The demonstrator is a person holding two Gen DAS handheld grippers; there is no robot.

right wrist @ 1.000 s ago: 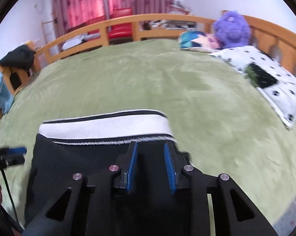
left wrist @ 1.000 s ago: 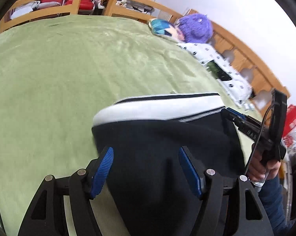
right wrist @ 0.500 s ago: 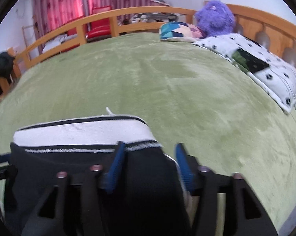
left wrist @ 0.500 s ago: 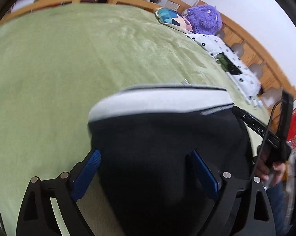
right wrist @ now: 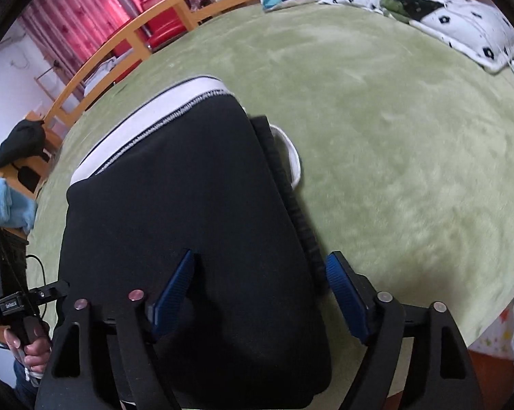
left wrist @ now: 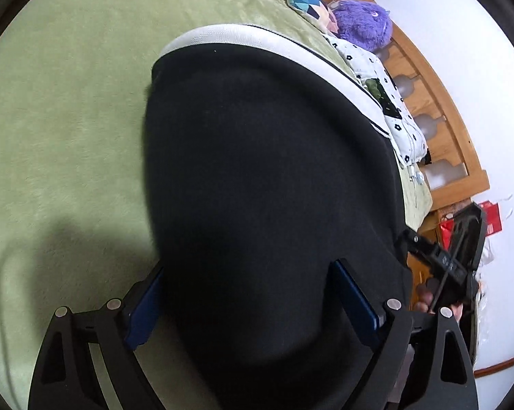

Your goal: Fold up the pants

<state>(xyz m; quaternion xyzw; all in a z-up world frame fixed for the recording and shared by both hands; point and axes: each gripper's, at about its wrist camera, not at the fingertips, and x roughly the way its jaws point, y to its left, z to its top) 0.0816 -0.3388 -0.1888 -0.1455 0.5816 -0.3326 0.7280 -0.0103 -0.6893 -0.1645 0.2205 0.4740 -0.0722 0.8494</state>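
Black pants [left wrist: 263, 177] with a white waistband [left wrist: 243, 32] lie folded on the green bed cover [left wrist: 62, 109]. They also show in the right wrist view [right wrist: 188, 212], waistband [right wrist: 147, 116] at the far end. My left gripper [left wrist: 253, 294] is open, its blue pads spread wide over the near part of the pants. My right gripper [right wrist: 260, 287] is open too, its pads straddling the pants' right edge, holding nothing.
A dotted white pillow [right wrist: 451, 17], a patterned cushion [left wrist: 304, 0] and a purple plush toy [left wrist: 362, 24] lie at the far side by the wooden bed rail [left wrist: 438, 102]. The other handle and hand show at the lower right [left wrist: 441, 270] and lower left [right wrist: 21, 311].
My right gripper went from shut to open and let go of the pants. Both grippers have dropped closer over the pants; the left jaws spread wider.
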